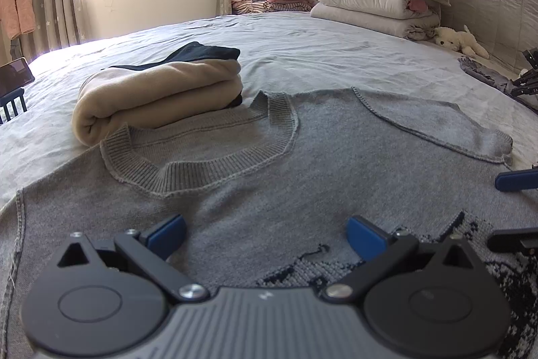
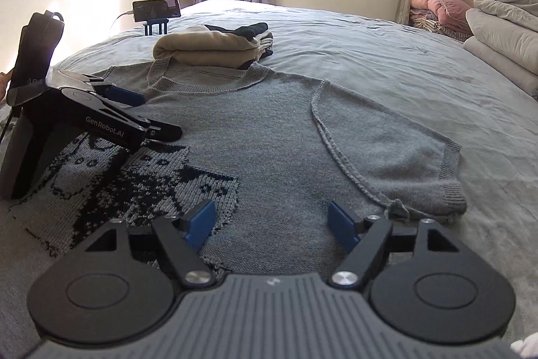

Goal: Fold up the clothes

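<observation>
Both sets of blue fingers are wide apart and hold nothing. The left gripper (image 1: 265, 236) and right gripper (image 2: 272, 221) wait just over the grey sweater (image 2: 269, 130), which lies spread flat on the bed (image 2: 370, 36) so its sleeve (image 2: 386, 153) is easy to fold in next

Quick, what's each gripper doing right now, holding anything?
Left gripper: open, holding nothing, over the sweater.
Right gripper: open, holding nothing, over the sweater.
</observation>
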A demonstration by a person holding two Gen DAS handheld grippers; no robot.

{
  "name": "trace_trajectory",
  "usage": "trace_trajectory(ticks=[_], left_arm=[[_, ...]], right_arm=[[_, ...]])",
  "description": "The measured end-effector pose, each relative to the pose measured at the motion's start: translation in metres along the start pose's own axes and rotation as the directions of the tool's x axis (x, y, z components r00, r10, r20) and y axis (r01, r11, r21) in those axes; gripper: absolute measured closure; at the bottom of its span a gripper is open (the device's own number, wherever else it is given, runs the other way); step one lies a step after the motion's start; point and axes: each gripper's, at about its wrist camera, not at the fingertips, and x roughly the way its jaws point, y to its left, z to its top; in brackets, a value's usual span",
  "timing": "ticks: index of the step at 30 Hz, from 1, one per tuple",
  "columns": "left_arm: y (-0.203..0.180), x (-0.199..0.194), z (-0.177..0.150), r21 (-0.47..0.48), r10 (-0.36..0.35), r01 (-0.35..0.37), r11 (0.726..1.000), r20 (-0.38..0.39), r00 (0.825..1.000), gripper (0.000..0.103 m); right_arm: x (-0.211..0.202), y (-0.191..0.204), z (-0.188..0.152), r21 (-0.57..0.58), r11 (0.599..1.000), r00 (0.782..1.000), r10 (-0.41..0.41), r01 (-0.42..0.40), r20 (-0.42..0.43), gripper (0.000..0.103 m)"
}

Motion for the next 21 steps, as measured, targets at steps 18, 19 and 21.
trace_trajectory(ticks=[18,19,21], left_arm=[[0.000,0.000,0.000,0.000,0.000,0.000,1.000,0.000,1.000,0.000],[0.000,0.000,0.000,0.000,0.000,0.000,1.000,0.000,1.000,0.000],[0.000,0.000,0.000,0.000,0.000,0.000,1.000,0.000,1.000,0.000]], right_arm=[[-0.028,0.036,-0.005,-0.123,0.992,0.999,-0.043,0.042,-0.003,0.025],[-0.029,0.036,-0.005,-0.123,0.991,0.999,-0.046,0.045,-0.003,0.025],[-0.029,0.035,-0.006,-0.120,0.991,0.999,-0.055,0.054,-0.004,0.025]])
